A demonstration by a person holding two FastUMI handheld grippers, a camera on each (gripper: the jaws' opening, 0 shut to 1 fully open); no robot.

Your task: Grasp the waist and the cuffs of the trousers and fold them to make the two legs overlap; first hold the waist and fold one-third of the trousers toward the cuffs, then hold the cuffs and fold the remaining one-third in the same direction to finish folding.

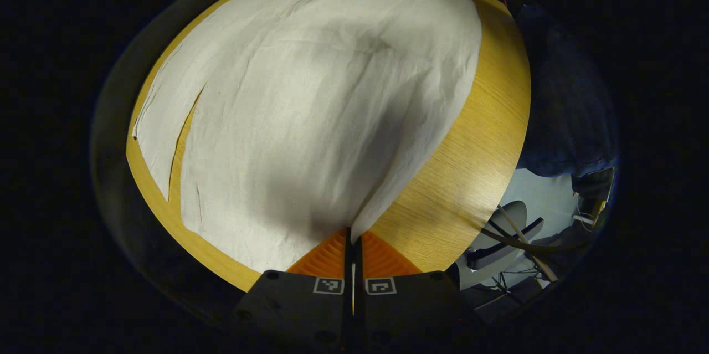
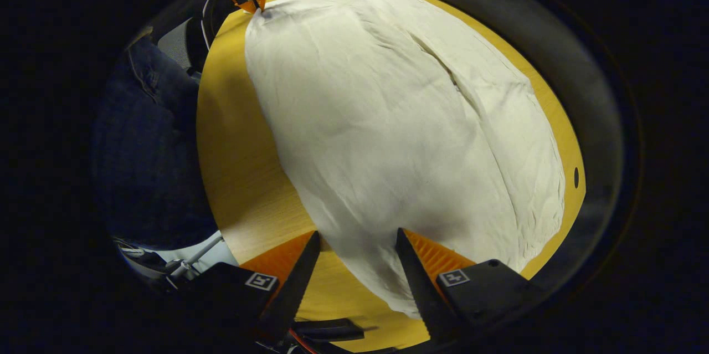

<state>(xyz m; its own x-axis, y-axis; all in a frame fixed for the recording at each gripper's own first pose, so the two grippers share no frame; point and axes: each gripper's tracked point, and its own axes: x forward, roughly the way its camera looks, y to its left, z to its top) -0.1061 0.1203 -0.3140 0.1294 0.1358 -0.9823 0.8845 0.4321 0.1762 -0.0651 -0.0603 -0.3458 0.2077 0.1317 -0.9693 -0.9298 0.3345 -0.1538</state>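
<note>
Left hand-held gripper (image 1: 353,240) clamped on trousers (image 1: 310,110) edge, right hand-held gripper (image 2: 357,246) spread wide over cloth.

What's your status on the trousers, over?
Left tongs shut on trousers edge. Right tongs open, straddling the near end, no grip. Trousers lie flat on the table, legs overlapped. Nothing in the way.

right gripper (image 2: 354,254) agape over trousers (image 2: 399,121), perhaps touching.

You're over a round wooden table (image 1: 471,165). Past its edge, right of your left gripper, lies pale floor (image 1: 545,193) with a chair base (image 1: 501,243) and cables (image 1: 584,215).
</note>
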